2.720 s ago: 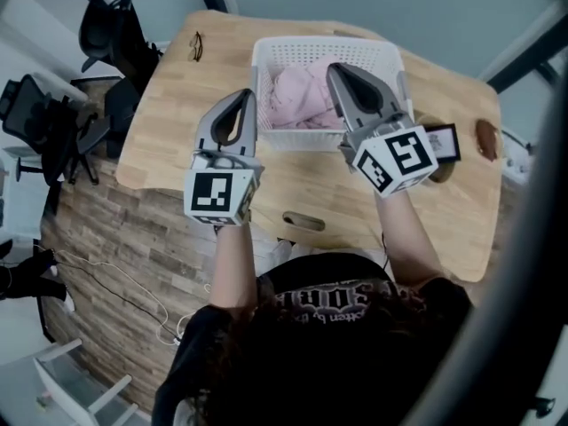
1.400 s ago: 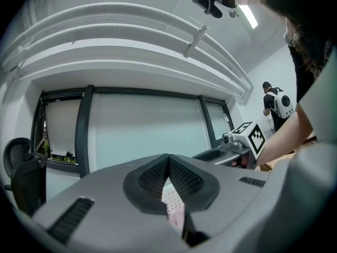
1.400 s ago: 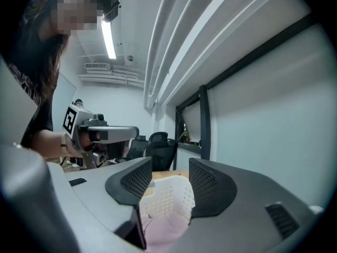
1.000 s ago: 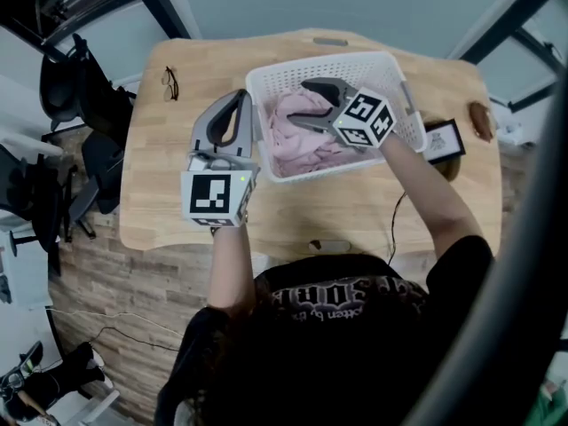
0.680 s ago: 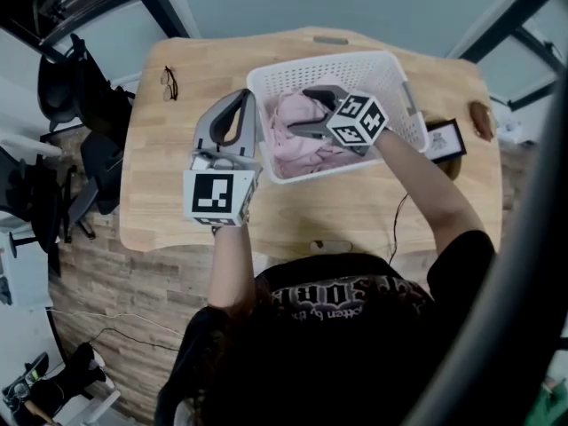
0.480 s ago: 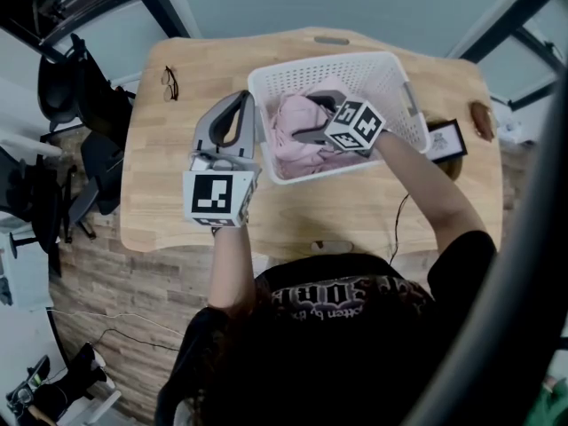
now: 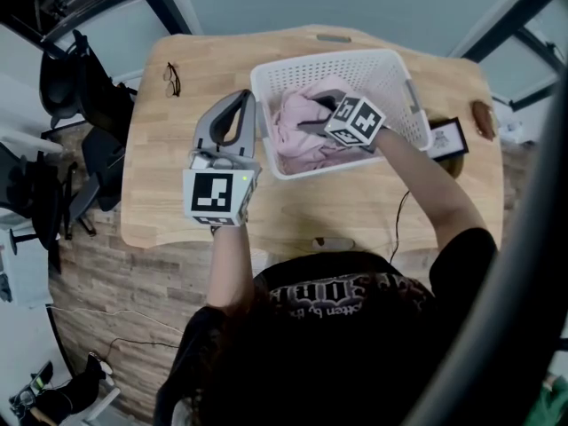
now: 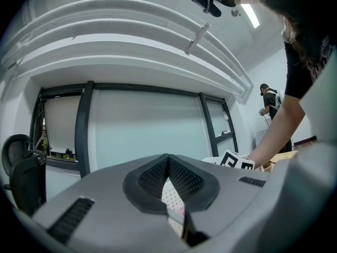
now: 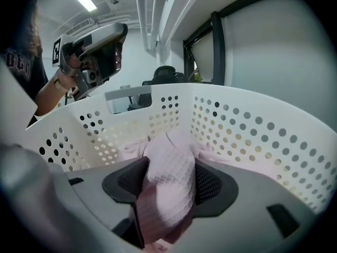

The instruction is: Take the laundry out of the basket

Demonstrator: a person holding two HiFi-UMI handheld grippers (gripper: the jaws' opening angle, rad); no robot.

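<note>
A white perforated basket point(image 7: 330, 57) stands on the wooden table point(image 7: 169, 211), with pink laundry point(image 7: 291, 138) bunched inside it. My right gripper point(image 7: 309, 118) reaches down into the basket from the right. Its jaws are closing, and a fold of pink waffle cloth point(image 9: 169, 165) fills the gap and touches both pads. The basket wall point(image 9: 239, 128) curves around the right gripper point(image 9: 168, 181). My left gripper point(image 7: 236, 100) hovers just left of the basket, jaws together and nothing in them. In the left gripper view its tips point(image 8: 168, 157) meet, pointing towards the windows.
A pair of glasses point(image 7: 170, 80) lies at the table's far left corner. A black framed tablet point(image 7: 444, 137) and a small brown object point(image 7: 484, 118) sit right of the basket. A thin cable point(image 7: 397, 216) runs to the front edge. Black office chairs point(image 7: 75, 69) stand left of the table.
My right gripper has gone from above the basket's front edge down into it, and its jaws have closed in on the pink cloth. The left gripper has stayed in place.
</note>
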